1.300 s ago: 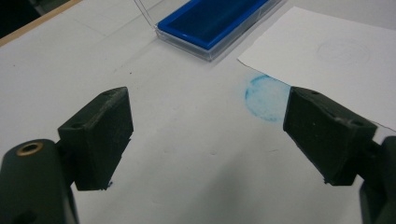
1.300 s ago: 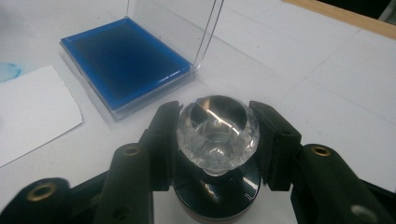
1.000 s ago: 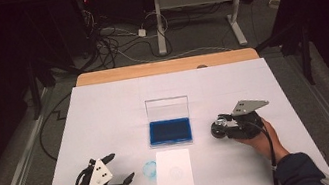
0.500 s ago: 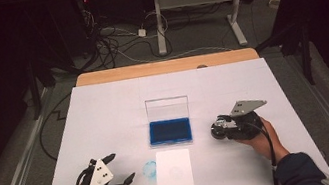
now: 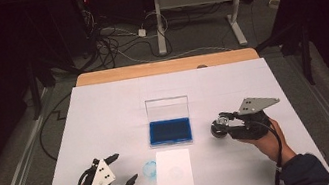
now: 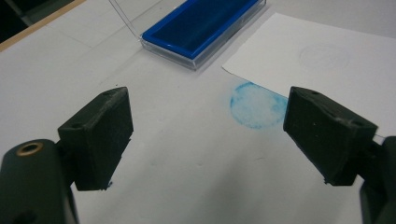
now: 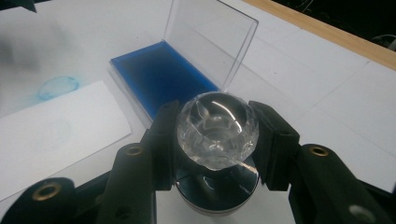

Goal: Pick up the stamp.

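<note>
A clear-handled round stamp (image 7: 217, 128) is clamped between the jaws of the right gripper (image 5: 223, 124), just right of the open blue ink pad (image 5: 170, 131). The left gripper (image 5: 118, 170) is held with jaws apart near a blue ring print (image 6: 256, 105) beside the paper sheet (image 5: 173, 174). No writing can be read

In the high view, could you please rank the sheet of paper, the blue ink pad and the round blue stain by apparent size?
1. Sheet of paper, largest.
2. Blue ink pad, smaller.
3. Round blue stain, clearly smallest.
</note>
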Demonstrator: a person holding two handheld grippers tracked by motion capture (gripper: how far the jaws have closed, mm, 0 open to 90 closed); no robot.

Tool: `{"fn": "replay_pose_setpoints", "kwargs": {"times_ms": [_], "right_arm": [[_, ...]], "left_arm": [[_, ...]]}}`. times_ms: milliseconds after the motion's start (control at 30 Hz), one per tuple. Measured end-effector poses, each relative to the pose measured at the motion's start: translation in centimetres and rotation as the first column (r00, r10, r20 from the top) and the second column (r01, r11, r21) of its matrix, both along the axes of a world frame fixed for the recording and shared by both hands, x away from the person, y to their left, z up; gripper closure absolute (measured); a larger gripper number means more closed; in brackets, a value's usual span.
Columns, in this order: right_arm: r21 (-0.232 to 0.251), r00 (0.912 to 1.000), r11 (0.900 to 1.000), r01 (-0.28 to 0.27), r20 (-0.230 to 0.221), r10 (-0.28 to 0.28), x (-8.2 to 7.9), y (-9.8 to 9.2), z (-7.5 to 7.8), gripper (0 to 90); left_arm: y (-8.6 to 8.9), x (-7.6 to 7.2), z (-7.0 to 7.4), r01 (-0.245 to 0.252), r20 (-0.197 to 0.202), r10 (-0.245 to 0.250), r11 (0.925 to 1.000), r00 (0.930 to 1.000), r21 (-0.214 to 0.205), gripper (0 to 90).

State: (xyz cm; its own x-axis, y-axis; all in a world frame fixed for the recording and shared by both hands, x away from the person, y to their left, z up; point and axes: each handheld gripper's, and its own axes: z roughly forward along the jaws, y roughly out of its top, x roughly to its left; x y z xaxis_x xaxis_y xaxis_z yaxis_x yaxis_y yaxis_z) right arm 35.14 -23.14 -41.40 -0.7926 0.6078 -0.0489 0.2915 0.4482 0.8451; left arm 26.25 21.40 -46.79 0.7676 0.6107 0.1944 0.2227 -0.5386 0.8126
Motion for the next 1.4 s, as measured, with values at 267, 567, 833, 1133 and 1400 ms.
{"fn": "replay_pose_setpoints", "kwargs": {"times_ms": [267, 567, 833, 1133, 1400], "right_arm": [[-0.012, 0.9996, 0.9999, -0.012, 0.024, 0.012, -1.0, 0.5, 0.7, 57.1], [0.0, 0.9981, 0.9985, -0.055, 0.028, 0.055, -1.9, 1.3, 1.3, 57.0], [0.006, 0.9944, 0.9951, -0.099, 0.038, 0.098, -2.8, 2.4, 1.7, 57.1], [0.013, 0.9919, 0.9929, -0.118, 0.049, 0.118, -3.2, 3.0, 1.8, 57.0], [0.018, 0.9892, 0.9909, -0.134, 0.062, 0.132, -3.3, 3.3, 2.0, 57.0]], "left_arm": [[-0.3, 0.0, 0.0, 0.021, 0.002, -0.021, 0.9998, 0.9998, -0.003, 15.0], [-1.2, 0.1, -0.3, 0.037, -0.017, -0.036, 0.9993, 0.9992, 0.007, 15.0], [-2.0, -0.1, 0.1, 0.056, -0.006, -0.056, 0.9984, 0.9984, -0.007, 15.1], [-2.8, 0.1, 0.3, 0.073, -0.007, -0.073, 0.9973, 0.9973, -0.013, 15.3], [-3.9, 0.6, 0.5, 0.091, -0.01, -0.091, 0.9957, 0.9958, -0.015, 15.4]]}}
